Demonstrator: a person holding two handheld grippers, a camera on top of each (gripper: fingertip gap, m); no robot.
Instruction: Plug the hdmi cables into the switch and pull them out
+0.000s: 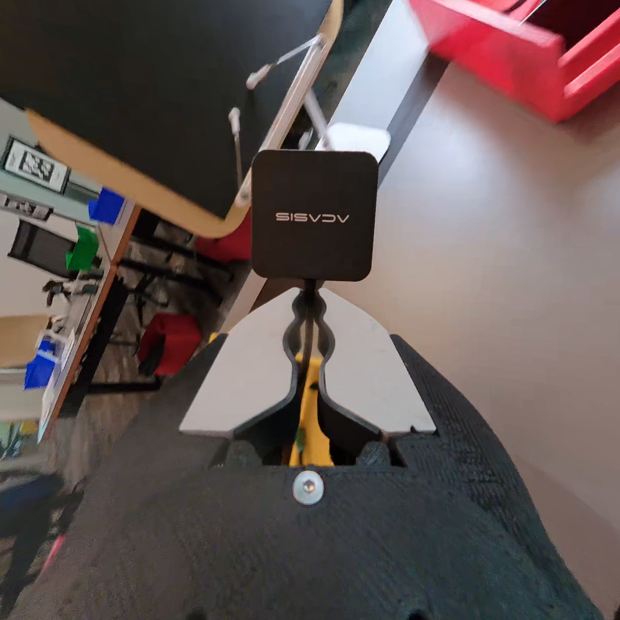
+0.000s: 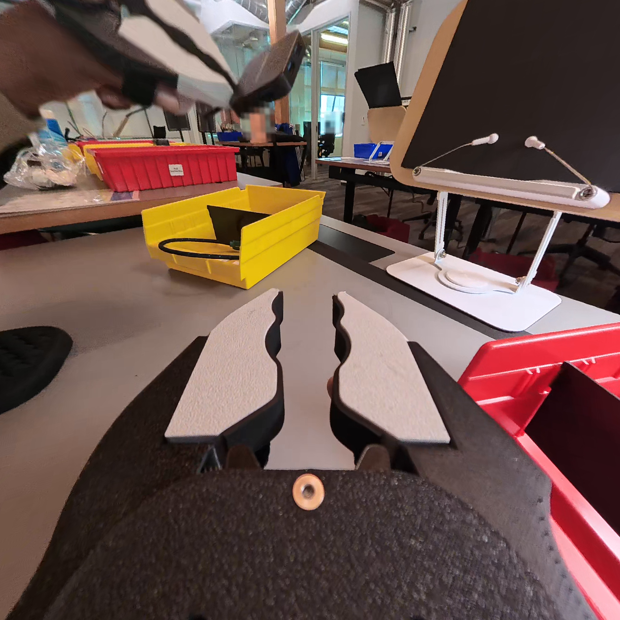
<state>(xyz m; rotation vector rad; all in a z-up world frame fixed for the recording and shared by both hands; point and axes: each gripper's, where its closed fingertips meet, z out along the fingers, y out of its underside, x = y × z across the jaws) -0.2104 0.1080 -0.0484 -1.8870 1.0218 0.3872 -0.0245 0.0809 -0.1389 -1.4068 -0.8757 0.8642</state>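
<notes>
My left gripper (image 1: 310,295) is shut on the thin black cable at the base of the switch (image 1: 313,214), a small black square box, and holds it up in the air above the grey table (image 1: 486,268). In the right wrist view the same switch (image 2: 271,70) shows blurred at the upper left, held high by the left gripper (image 2: 231,90), with its ports facing away. My right gripper (image 2: 307,298) is open and empty, low over the table. A black cable (image 2: 191,251) lies in the yellow bin (image 2: 281,228) ahead of it.
A red bin (image 2: 543,375) sits close at the right, also in the left wrist view (image 1: 523,57). A tilted black board on a white stand (image 2: 476,288) is at the far right. A black pad (image 2: 27,362) lies at the left. Red and yellow bins (image 2: 167,167) stand on another table.
</notes>
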